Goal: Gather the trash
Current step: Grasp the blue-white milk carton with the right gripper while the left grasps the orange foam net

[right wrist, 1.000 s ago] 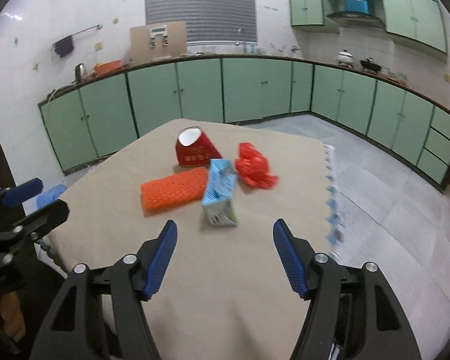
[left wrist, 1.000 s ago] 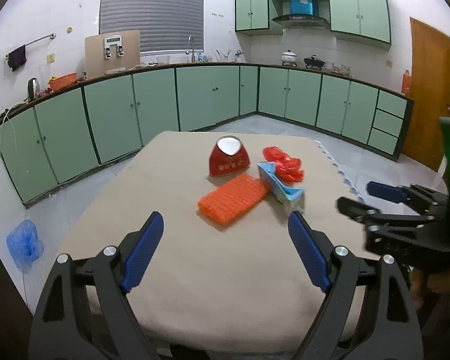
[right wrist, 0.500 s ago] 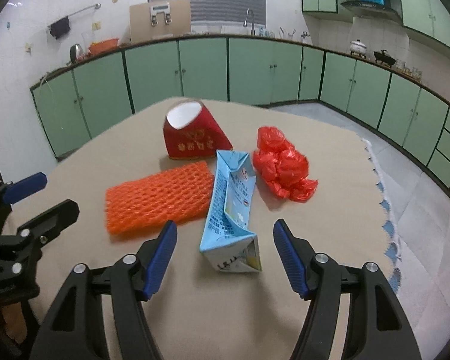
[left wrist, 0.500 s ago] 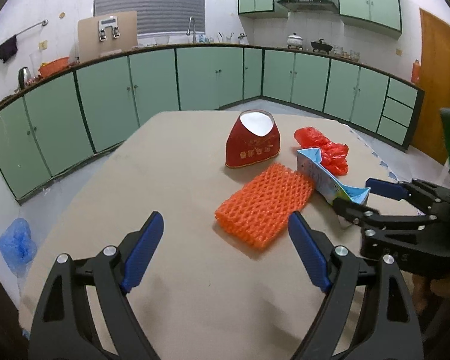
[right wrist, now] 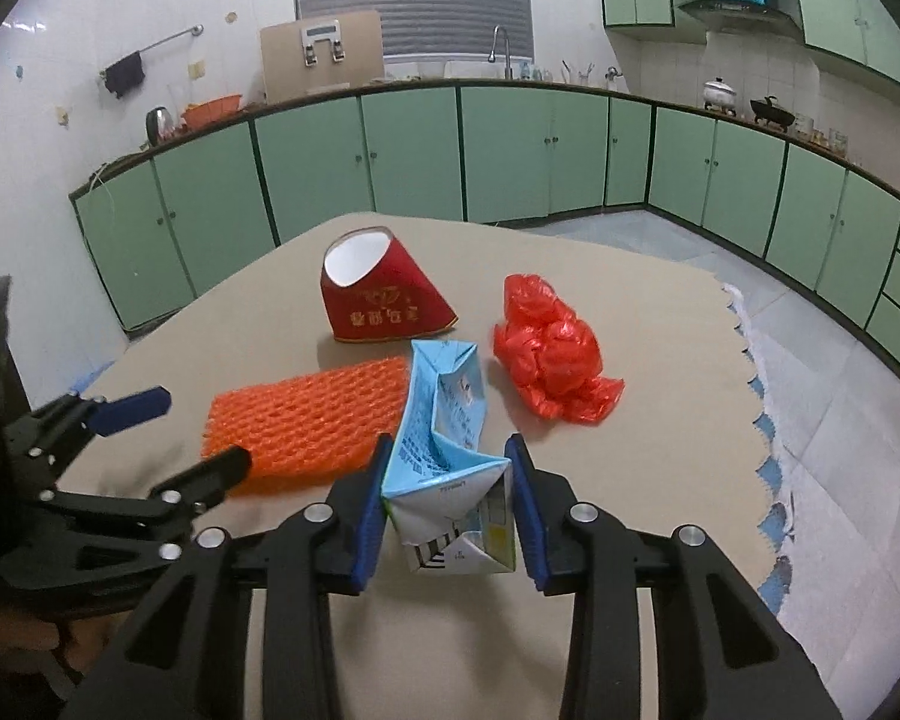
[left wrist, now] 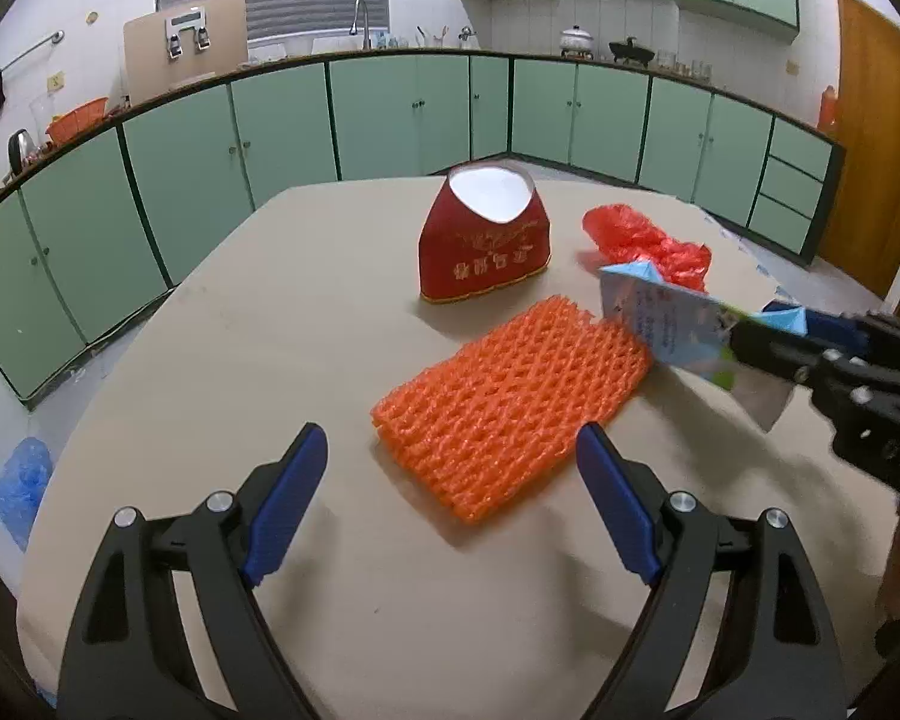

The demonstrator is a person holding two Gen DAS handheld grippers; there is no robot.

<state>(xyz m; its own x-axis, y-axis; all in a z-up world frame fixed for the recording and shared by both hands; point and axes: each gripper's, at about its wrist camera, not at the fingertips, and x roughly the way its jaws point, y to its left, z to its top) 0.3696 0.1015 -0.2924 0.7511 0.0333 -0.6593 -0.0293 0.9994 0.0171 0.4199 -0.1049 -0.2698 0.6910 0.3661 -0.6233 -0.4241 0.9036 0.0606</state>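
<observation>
**Right jaws closing on the carton**

Now the right gripper is closing, its blue pads flanking the near end of the crumpled milk carton and about touching it, probably the first piece of trash to go. The left gripper is spread wide and empty, lined up with the orange foam net just beyond its tips. Farther off lie the red paper cup, tipped over, and, to the right, the red plastic bag.
</observation>
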